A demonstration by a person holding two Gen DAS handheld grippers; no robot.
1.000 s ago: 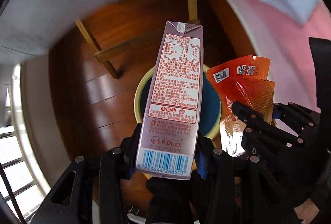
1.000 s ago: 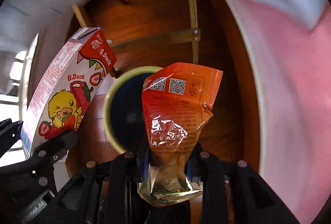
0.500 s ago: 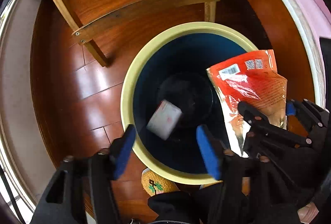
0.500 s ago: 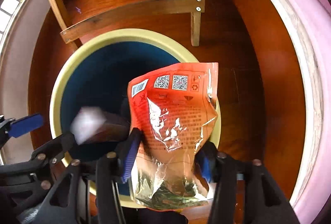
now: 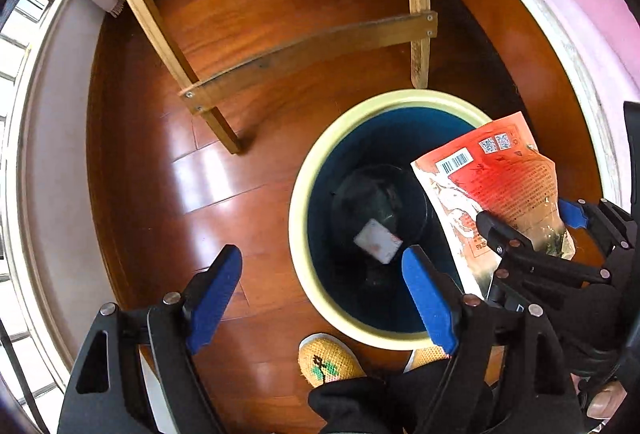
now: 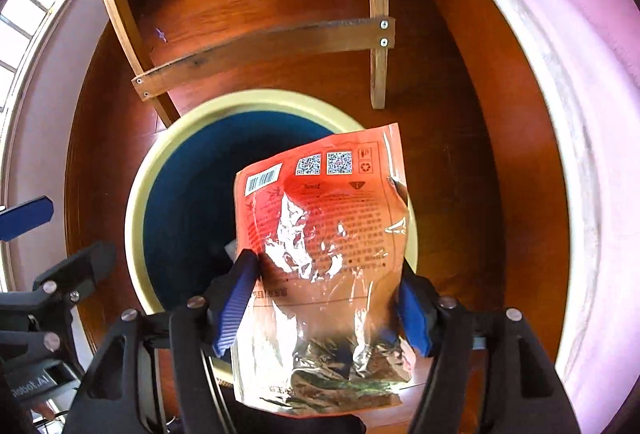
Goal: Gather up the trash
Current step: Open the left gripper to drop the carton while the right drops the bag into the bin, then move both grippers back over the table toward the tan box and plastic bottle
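A round bin (image 5: 304,169) with a cream rim and dark blue inside stands on the wooden floor; it also shows in the right wrist view (image 6: 138,193). The pink drink carton (image 5: 378,246) lies deep inside it. My left gripper (image 5: 320,274) is open and empty, over the bin's left rim. My right gripper (image 6: 326,274) holds a crumpled orange snack bag (image 6: 324,218) between its blue pads over the bin's right side. The bag also shows in the left wrist view (image 5: 496,185).
A wooden chair's legs and crossbar (image 5: 304,53) stand just behind the bin. A pink wall (image 6: 580,93) with a white skirting curves along the right. The person's yellow slipper (image 5: 326,358) is at the bin's near edge. Windows (image 6: 24,21) are on the left.
My left gripper opened and let go of the carton, which dropped into the bin. Both grippers tilted down over the bin. The right jaws have spread wider around the bag.
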